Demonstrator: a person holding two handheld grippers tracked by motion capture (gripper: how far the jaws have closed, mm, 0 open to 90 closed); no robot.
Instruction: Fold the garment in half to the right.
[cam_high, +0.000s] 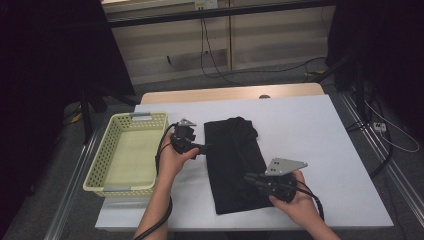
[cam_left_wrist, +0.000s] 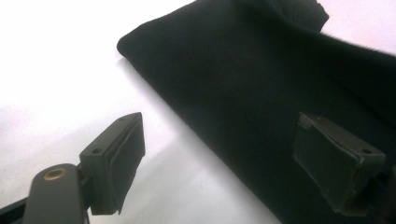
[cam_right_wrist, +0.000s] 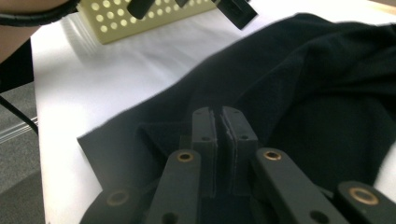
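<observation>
The black cloth (cam_high: 235, 162) lies folded on the white counter (cam_high: 320, 145), a long strip whose long axis runs from my near edge away toward the far edge, with a bunched lump at the far end. The yellow basket (cam_high: 127, 152) sits to its left, well apart from the cloth, with nothing in it that I can see. My right tool (cam_high: 248, 177) is at the near end of the strip, on its right side, pointing left across the cloth. In the right gripper view its two jaws are pressed together with a fold of the dark fabric pinched between the pads (cam_right_wrist: 233, 140), and a raised ridge of cloth runs up to them, so I read this as a firm hold on the near part. My left tool (cam_high: 206, 147) is at the cloth's left edge, about halfway along, pointing right. Its jaws stand wide apart: in the left gripper view one pad (cam_left_wrist: 122, 156) is over bare counter and the other (cam_left_wrist: 327, 161) is over the fabric, so the edge passes between them but nothing is gripped. Judgement: the move turns on this left edge. The basket lies left of it, so the left tool is the nearer one, and it needs to close on that edge before both ends can be carried sideways.
</observation>
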